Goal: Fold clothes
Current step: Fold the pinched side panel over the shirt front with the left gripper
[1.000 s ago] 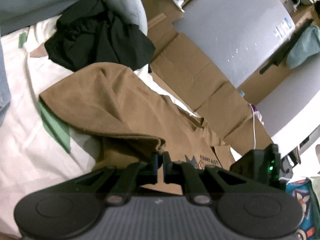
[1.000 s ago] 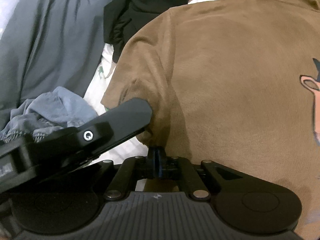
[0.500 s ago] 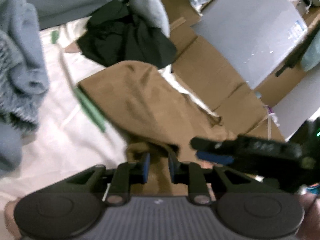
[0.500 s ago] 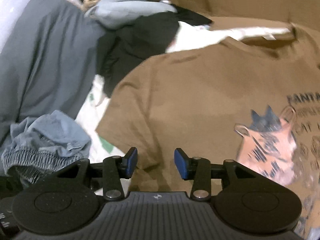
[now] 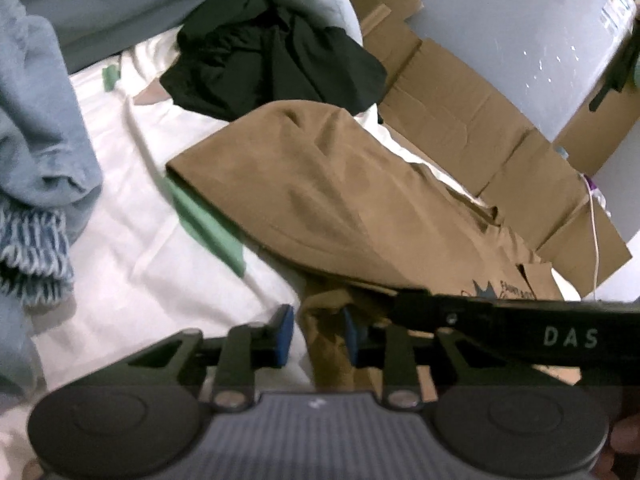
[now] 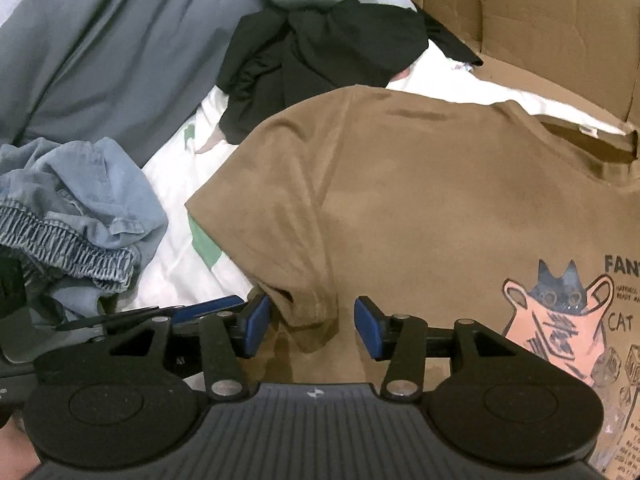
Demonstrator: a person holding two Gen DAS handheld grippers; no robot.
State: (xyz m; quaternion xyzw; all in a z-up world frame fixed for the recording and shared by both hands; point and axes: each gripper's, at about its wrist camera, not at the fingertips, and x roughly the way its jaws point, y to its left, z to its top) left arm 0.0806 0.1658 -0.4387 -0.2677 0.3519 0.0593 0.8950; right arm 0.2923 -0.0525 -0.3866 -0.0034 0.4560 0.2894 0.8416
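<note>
A brown T-shirt with a cat print lies spread on the white sheet, and its left sleeve is folded in over the chest. In the left wrist view the same shirt shows a bunched edge between the blue pads. My left gripper hovers over that bunch with its jaws opening, and the left pad stands clear of the cloth. My right gripper is also opening. The sleeve hem lies loose between its pads. The two grippers are side by side, and the right one crosses the left wrist view as a black bar.
A crumpled black garment lies just beyond the shirt. A blue denim piece with an elastic waistband is heaped at the left. Grey bedding rises behind. Flattened cardboard runs along the bed's right edge.
Both grippers were shut on the brown sleeve cloth a second ago. Their jaws have parted and the cloth has dropped free. The right gripper has risen and now shows more of the shirt.
</note>
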